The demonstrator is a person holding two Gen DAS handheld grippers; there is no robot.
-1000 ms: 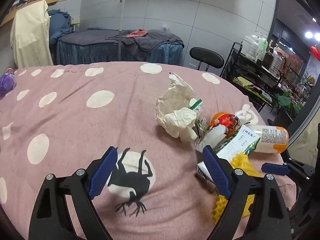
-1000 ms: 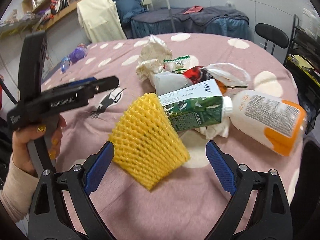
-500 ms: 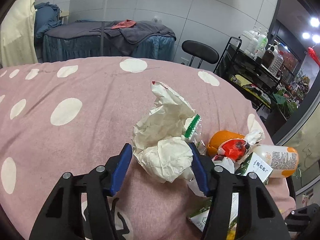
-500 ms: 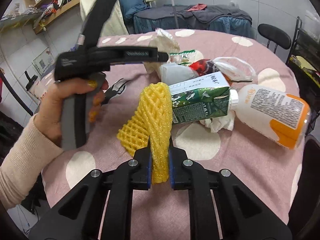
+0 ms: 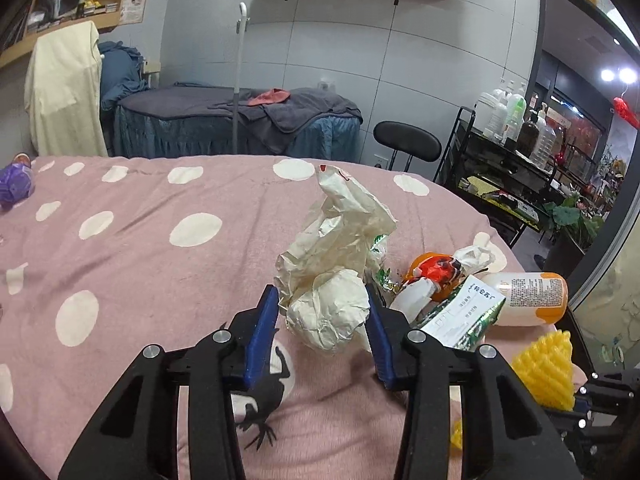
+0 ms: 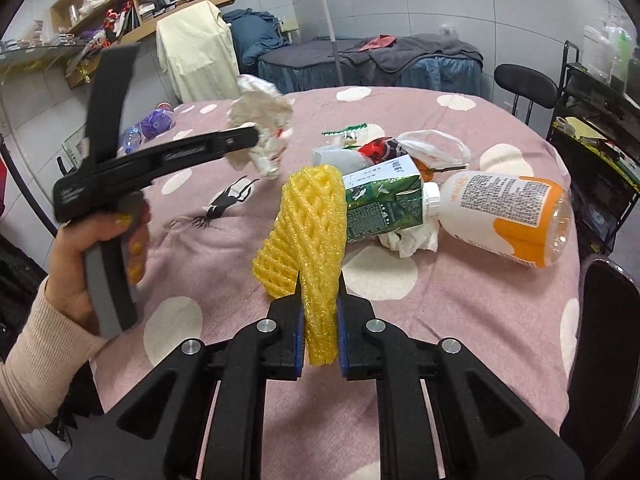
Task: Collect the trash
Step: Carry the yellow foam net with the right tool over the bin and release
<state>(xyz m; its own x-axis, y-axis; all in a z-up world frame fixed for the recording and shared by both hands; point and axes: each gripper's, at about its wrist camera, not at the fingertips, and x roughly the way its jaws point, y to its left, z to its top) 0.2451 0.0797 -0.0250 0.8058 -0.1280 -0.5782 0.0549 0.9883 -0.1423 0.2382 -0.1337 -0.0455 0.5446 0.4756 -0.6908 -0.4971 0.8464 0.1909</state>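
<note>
Both claws clamp trash: left claw [image 5: 322, 320] paper wad [image 5: 328, 312], right claw [image 6: 320, 320] foam net [image 6: 316, 232].

Carton [image 6: 382, 208] left of bottle [image 6: 504, 216]

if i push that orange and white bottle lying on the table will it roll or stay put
Probably rolls: the orange and white bottle lies on its round side, unwedged on its far side. It looks mostly empty, so likely light. The soft tablecloth and the green carton at its cap may slow it.
</note>
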